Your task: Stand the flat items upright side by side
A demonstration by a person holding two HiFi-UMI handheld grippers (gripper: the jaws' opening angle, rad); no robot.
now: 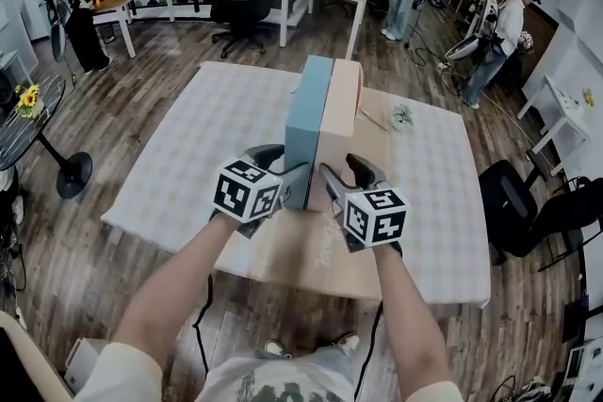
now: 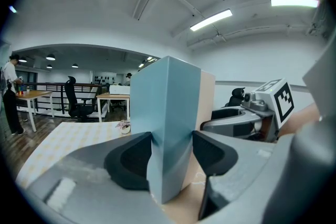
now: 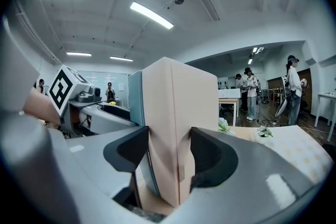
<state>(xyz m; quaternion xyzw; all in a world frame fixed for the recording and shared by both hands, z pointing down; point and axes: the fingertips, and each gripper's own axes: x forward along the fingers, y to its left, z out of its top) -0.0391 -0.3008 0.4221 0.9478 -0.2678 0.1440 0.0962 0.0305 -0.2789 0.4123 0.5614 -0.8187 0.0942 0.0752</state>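
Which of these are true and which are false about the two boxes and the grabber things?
1. The blue box and the beige box stand upright side by side. True.
2. The left gripper holds the beige box. False: its jaws press on the blue box.
3. The right gripper is closed on the beige box. True.
4. The boxes stand on the floor. False: they stand on a brown board that lies on the table.
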